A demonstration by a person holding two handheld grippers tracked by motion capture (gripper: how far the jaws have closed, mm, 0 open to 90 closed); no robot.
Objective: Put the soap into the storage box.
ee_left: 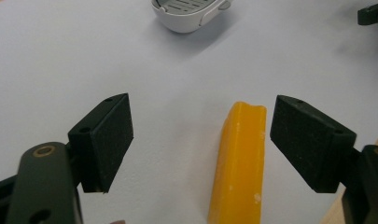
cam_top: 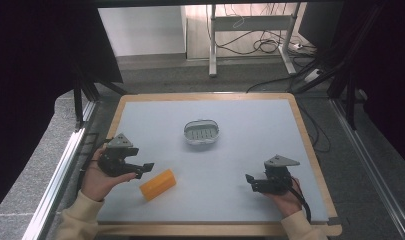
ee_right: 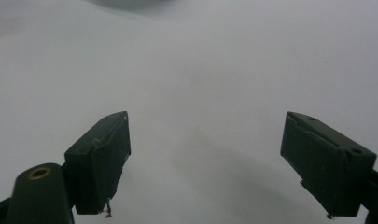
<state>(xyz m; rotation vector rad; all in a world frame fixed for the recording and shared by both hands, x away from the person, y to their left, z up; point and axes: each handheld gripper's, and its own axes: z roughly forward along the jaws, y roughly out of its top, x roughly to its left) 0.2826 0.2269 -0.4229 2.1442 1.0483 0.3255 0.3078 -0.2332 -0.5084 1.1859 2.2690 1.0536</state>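
The yellow bar (cam_top: 157, 184) lies flat near the table's (cam_top: 250, 150) front-left corner, inside the open left hand-held gripper (ee_left: 200, 140) but off-centre — that gripper likely needs centring before closing. The right hand-held gripper (cam_top: 252, 181) hovers open, empty, front-right.

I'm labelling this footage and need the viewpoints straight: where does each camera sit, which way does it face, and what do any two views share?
High view: above the person's side, facing forward and down on the table; both hands with the left gripper and right gripper.
Left gripper view: rides the left gripper, open jaws around the yellow block, white dish beyond.
Right gripper view: rides the right gripper, open jaws over bare table.
Shared: block and dish appear in the high and left gripper views.
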